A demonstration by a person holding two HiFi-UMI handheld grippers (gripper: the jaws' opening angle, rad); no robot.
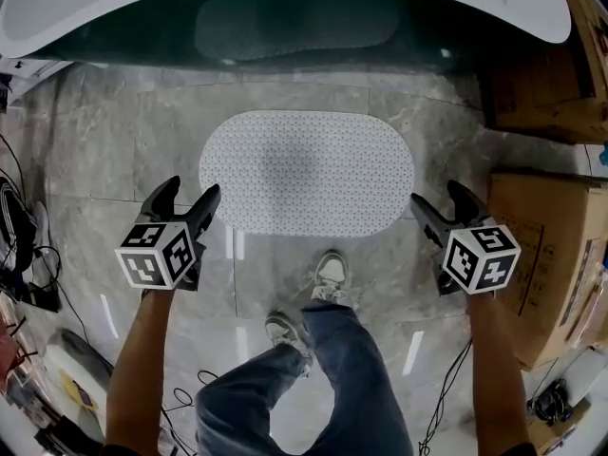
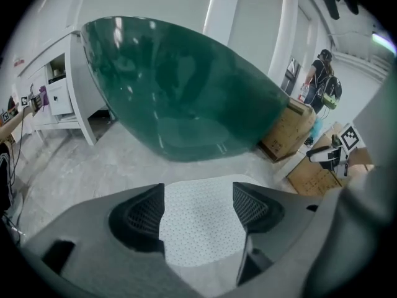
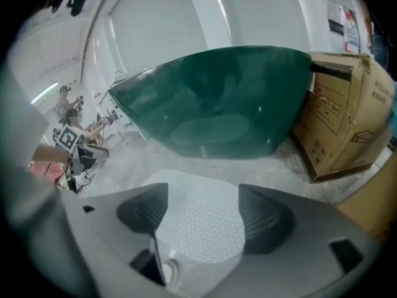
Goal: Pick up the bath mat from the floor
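Green bathtub (image 2: pixel 186 92) and cardboard boxes (image 1: pixel 541 245) on marble floor (image 1: pixel 123 150).

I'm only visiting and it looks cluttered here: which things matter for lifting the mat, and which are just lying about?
For the job: bath mat, left gripper, right gripper, both open.
Just lying about: bathtub, cardboard boxes, cables.

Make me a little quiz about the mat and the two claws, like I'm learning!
1. True or false: the bath mat lies flat on the floor.
2. What stands just past the mat? A a green bathtub, B a toilet, C a bicycle.
3. Fill in: the left claw and the right claw are both ____, with nothing gripped.
Key: 1 true; 2 A; 3 open.
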